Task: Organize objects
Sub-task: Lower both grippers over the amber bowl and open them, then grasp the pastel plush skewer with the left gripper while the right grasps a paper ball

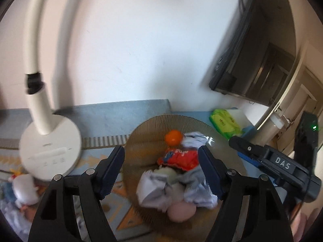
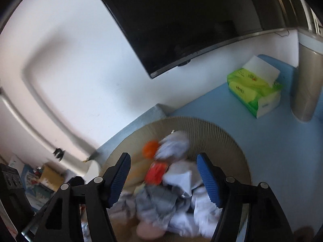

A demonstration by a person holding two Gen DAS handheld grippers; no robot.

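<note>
A round ribbed beige basket (image 1: 141, 133) (image 2: 226, 139) lies on the blue mat. In it are an orange ball (image 1: 173, 137) (image 2: 149, 148), a red snack packet (image 1: 179, 158) (image 2: 156, 172), crumpled white paper (image 1: 151, 189) (image 2: 174, 145), a grey cloth (image 1: 193, 179) (image 2: 159, 197) and a pink ball (image 1: 181, 211) (image 2: 148, 231). My left gripper (image 1: 161, 150) hovers over the pile, open, its pads touching nothing. My right gripper (image 2: 163, 156) is open above the same pile, pads bare. The left wrist view shows the right gripper (image 1: 240, 147) beside the basket's right rim.
A white lamp with a round base (image 1: 50, 151) stands left of the basket. A green tissue pack (image 1: 226, 123) (image 2: 254, 88) sits behind it on the right, near a tall cylinder (image 2: 306, 84). A dark screen (image 2: 181, 20) hangs on the wall. A plush toy (image 1: 24, 187) lies far left.
</note>
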